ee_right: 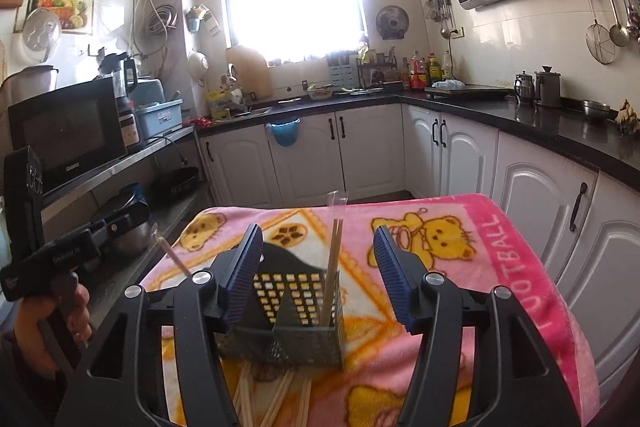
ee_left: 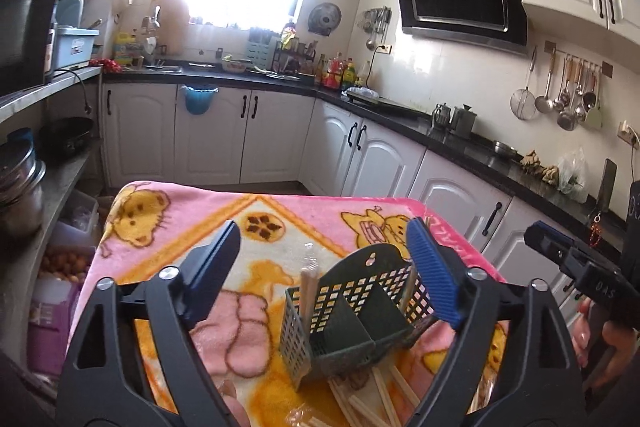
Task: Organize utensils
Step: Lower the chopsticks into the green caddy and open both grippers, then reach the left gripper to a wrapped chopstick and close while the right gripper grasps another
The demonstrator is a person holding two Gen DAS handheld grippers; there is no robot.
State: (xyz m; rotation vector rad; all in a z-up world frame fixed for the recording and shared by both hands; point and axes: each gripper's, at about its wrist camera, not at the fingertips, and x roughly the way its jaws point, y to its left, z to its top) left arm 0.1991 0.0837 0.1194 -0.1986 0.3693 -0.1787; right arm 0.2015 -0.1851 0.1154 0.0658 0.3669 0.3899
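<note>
A dark green slotted utensil holder [ee_left: 352, 319] with two compartments stands on a pink cartoon blanket [ee_left: 280, 219]. It also shows in the right wrist view [ee_right: 296, 311]. A wrapped pair of wooden chopsticks [ee_right: 334, 259] stands upright in its right compartment, seen in the left wrist view [ee_left: 309, 291] at the holder's left. Several loose chopsticks [ee_left: 372, 399] lie on the blanket in front of the holder [ee_right: 276, 403]. My left gripper [ee_left: 326, 267] is open and empty above the holder. My right gripper [ee_right: 318, 271] is open and empty, fingers either side of the holder.
The blanket covers a small table [ee_right: 520, 267] in a kitchen. White cabinets [ee_left: 360, 155] and a black counter [ee_left: 480, 147] run behind and to the right. Steel shelves with pots [ee_left: 24, 187] and a microwave [ee_right: 68, 131] stand at the left.
</note>
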